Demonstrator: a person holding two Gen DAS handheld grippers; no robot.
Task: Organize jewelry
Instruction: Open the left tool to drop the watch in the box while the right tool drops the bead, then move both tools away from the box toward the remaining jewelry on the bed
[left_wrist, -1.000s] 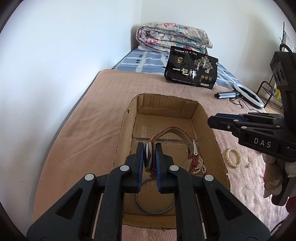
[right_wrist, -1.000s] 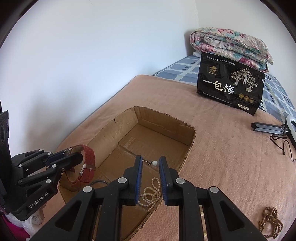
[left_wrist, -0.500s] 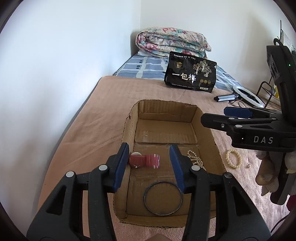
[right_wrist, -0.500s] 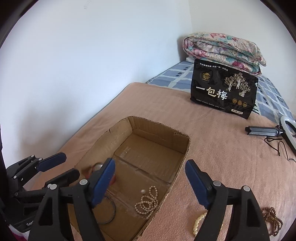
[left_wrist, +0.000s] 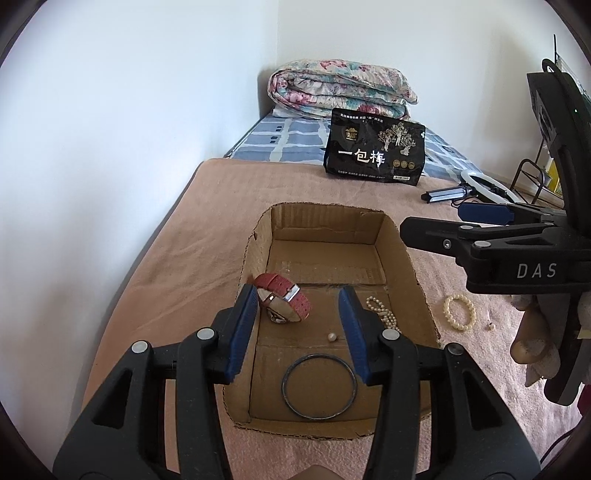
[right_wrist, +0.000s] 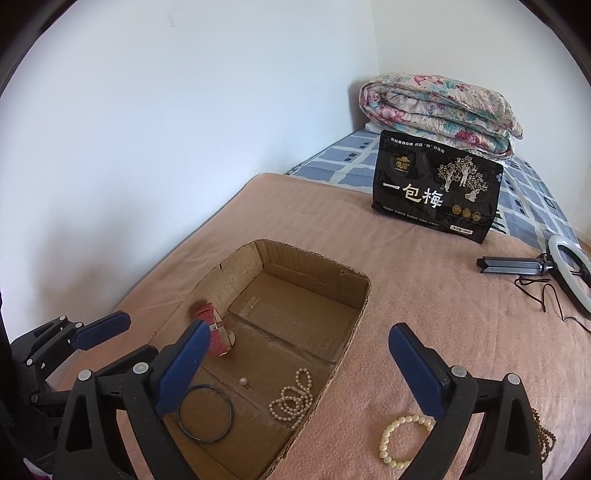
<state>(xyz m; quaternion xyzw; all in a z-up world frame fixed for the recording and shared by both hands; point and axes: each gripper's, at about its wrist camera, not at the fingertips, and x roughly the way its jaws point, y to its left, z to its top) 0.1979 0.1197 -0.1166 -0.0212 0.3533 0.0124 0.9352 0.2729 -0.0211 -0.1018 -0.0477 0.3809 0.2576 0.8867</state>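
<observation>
An open cardboard box lies on the pink blanket. Inside it are a red-strapped watch, a dark bangle, a pearl necklace and a pearl earring. My left gripper is open and empty above the box's near end, with the watch just by its left finger. My right gripper is open and empty over the box's right rim. A cream bead bracelet lies on the blanket right of the box.
A black snack bag stands at the back before a folded floral quilt. A ring light with tripod lies at right. A brown bead string lies at far right. A small earring sits near the bracelet.
My left gripper opened and let go of the watch, which dropped into the box. My right gripper opened wide and pulled back from the box.
</observation>
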